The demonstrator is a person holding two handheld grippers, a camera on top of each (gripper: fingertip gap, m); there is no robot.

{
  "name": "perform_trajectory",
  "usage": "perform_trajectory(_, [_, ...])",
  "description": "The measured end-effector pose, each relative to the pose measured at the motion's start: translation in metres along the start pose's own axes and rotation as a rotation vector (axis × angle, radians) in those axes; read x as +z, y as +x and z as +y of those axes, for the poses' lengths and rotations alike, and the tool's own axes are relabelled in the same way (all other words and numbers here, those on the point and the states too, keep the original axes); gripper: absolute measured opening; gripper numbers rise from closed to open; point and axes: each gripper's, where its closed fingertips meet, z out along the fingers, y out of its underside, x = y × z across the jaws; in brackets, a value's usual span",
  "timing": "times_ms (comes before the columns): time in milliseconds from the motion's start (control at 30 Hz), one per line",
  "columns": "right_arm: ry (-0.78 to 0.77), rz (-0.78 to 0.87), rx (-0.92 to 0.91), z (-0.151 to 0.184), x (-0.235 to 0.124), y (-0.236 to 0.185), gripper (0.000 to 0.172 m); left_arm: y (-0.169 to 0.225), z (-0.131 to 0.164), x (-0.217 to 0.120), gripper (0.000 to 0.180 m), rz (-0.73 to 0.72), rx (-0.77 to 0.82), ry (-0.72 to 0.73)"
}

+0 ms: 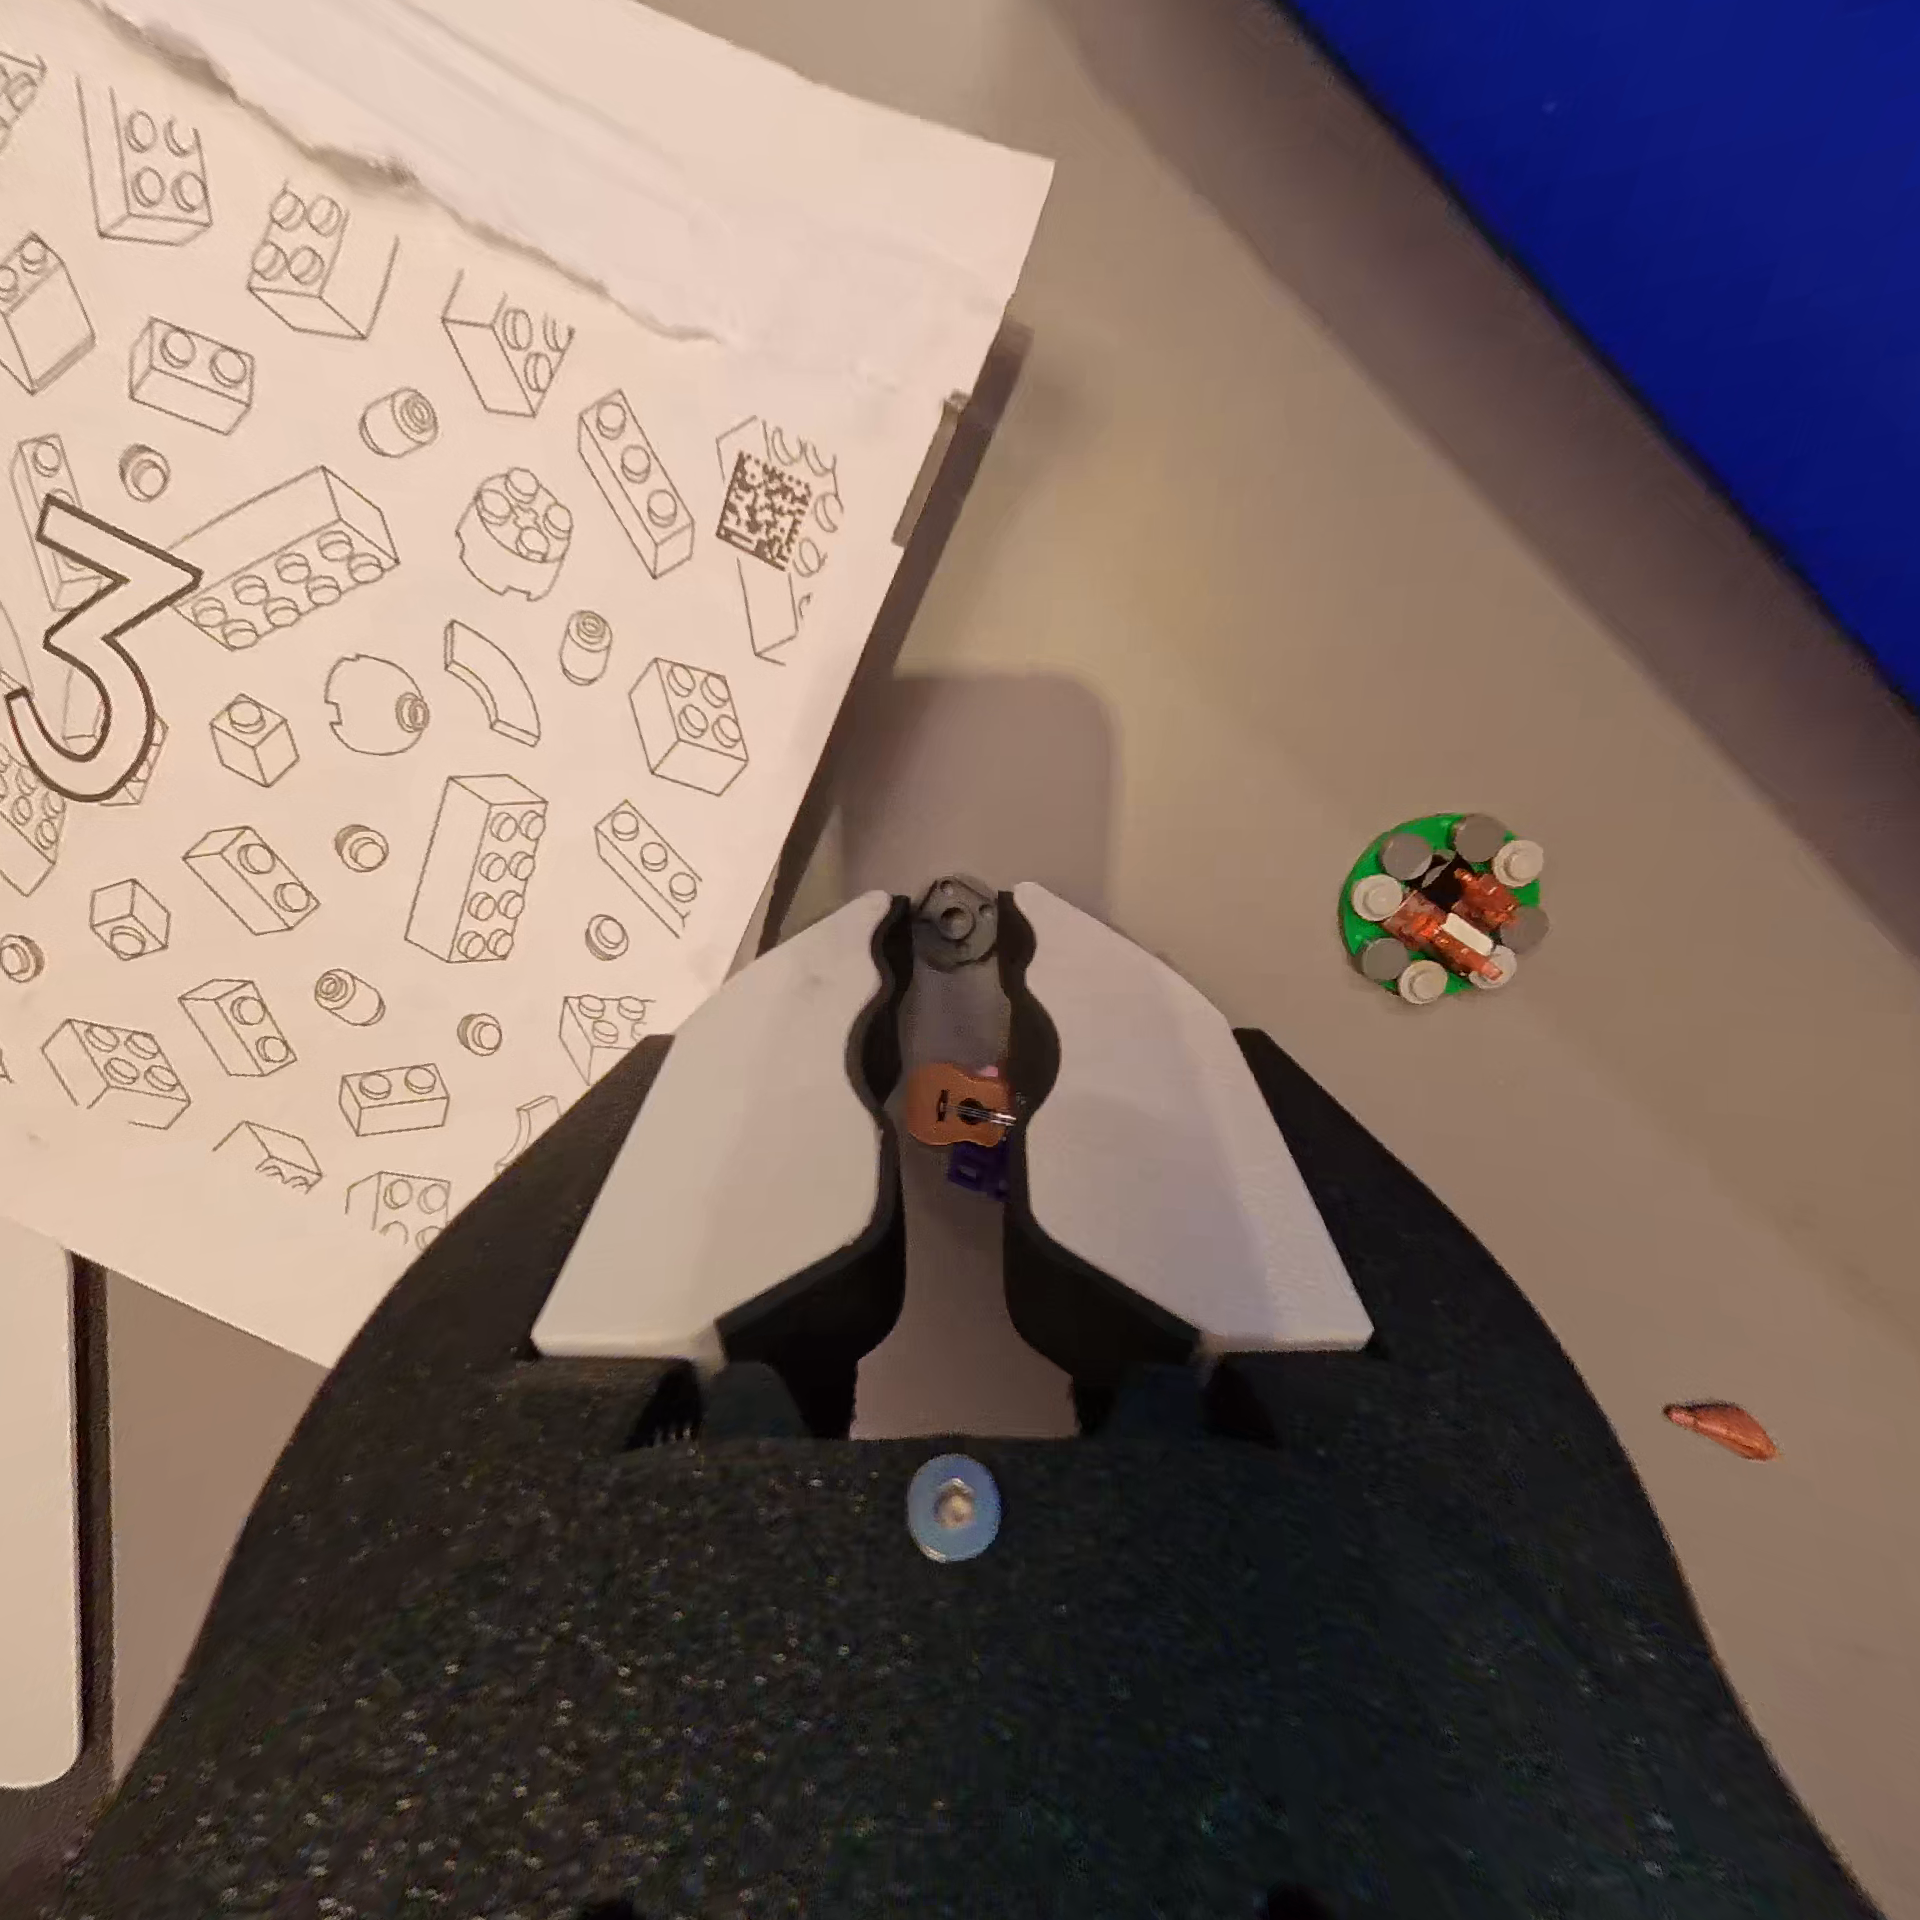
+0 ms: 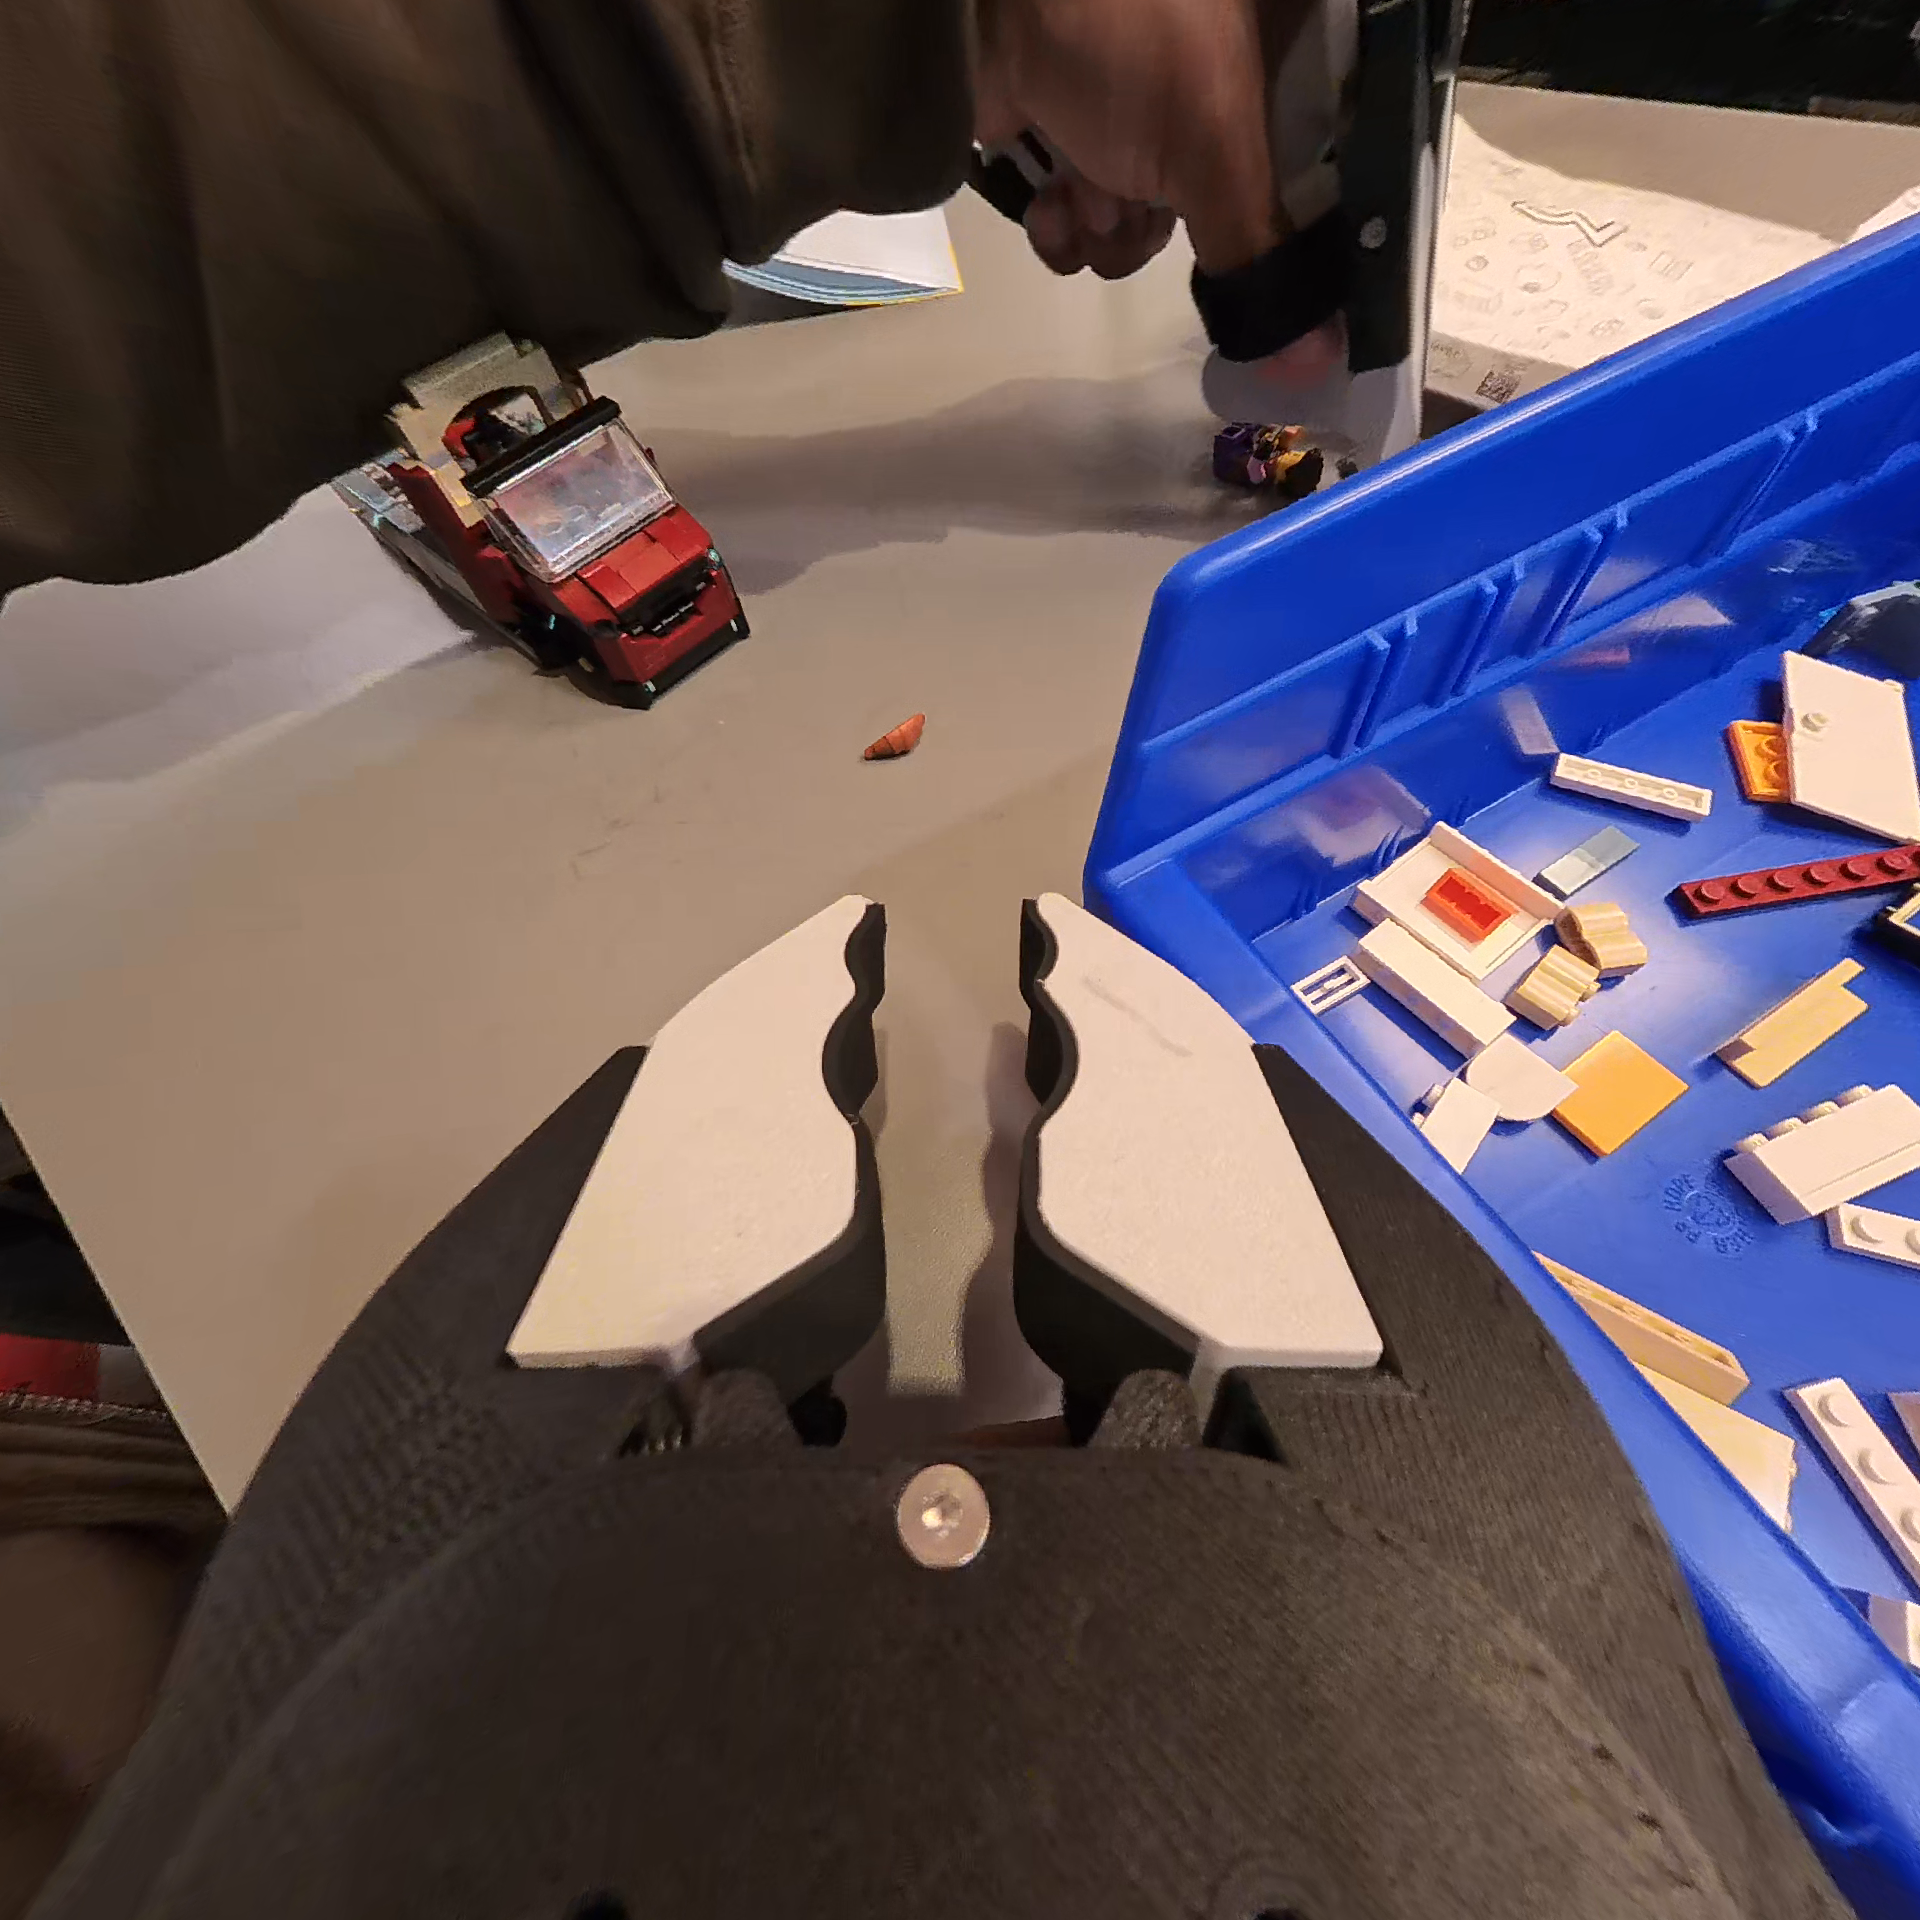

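Between the tips of our left gripper (image 1: 957, 920) sits a small dark grey round plastic piece (image 1: 957, 924) with a centre stud, and the black wavy pads close in on both of its sides, so we take it as gripped. Below it, seen through the gap between the fingers, lie a tiny tan toy guitar (image 1: 954, 1103) and a purple brick bit (image 1: 979, 1170) on the matte grey tabletop (image 1: 1195, 623). At 10 o'clock from the gripper lies a white paper bag (image 1: 468, 520), creased, printed with outlined bricks. At 3 o'clock stands a round green plate (image 1: 1442, 906) carrying grey studs and translucent orange parts; at 4 o'clock lies a ridged brown croissant-shaped piece (image 1: 1720, 1432).

Our right gripper (image 2: 954, 940) hangs over bare tabletop with its pads apart and nothing between them. At 3 o'clock is a glossy blue plastic bin (image 2: 1455, 582) with ribbed walls, holding flat white, tan and orange pieces. At 11 o'clock stands a red brick-built car (image 2: 603, 551) with a clear windscreen, under a person's brown sleeve (image 2: 416, 208).
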Motion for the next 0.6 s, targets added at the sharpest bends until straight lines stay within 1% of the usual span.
perform_trajectory(133, [0.020, -0.021, 0.020, -0.002, -0.002, 0.000, 0.025, 0.001, 0.004, -0.002, 0.015, 0.003, 0.016, -0.075])
perform_trajectory(167, [0.025, -0.027, 0.025, -0.003, -0.003, 0.000, 0.025, 0.003, 0.002, -0.005, 0.015, 0.020, 0.019, -0.077])
perform_trajectory(200, [0.029, -0.032, 0.030, -0.003, -0.003, 0.000, 0.025, 0.007, -0.005, -0.013, 0.015, 0.047, 0.014, -0.047])
perform_trajectory(233, [0.034, -0.036, 0.034, -0.004, -0.004, 0.000, 0.025, 0.011, -0.018, -0.025, 0.015, 0.073, 0.004, 0.010])
perform_trajectory(300, [0.041, -0.043, 0.041, -0.004, -0.005, 0.000, 0.024, 0.029, -0.054, -0.063, 0.015, 0.136, 0.011, 0.176])
perform_trajectory(367, [0.042, -0.053, 0.049, -0.004, -0.005, 0.000, 0.024, 0.059, -0.089, -0.106, 0.016, 0.208, 0.056, 0.344])
perform_trajectory(400, [0.041, -0.058, 0.054, -0.004, -0.005, 0.000, 0.024, 0.073, -0.102, -0.124, 0.016, 0.229, 0.084, 0.406])
perform_trajectory(467, [0.039, -0.065, 0.060, -0.004, -0.005, 0.000, 0.024, 0.089, -0.116, -0.146, 0.033, 0.211, 0.121, 0.469])
perform_trajectory(500, [0.040, -0.067, 0.061, -0.004, -0.005, 0.000, 0.024, 0.095, -0.119, -0.153, 0.036, 0.206, 0.134, 0.493])
perform_trajectory(567, [0.043, -0.067, 0.061, -0.004, -0.005, 0.000, 0.024, 0.102, -0.115, -0.166, 0.040, 0.222, 0.125, 0.537])
perform_trajectory(600, [0.043, -0.066, 0.060, -0.004, -0.005, -0.001, 0.024, 0.103, -0.109, -0.171, 0.041, 0.231, 0.111, 0.554])
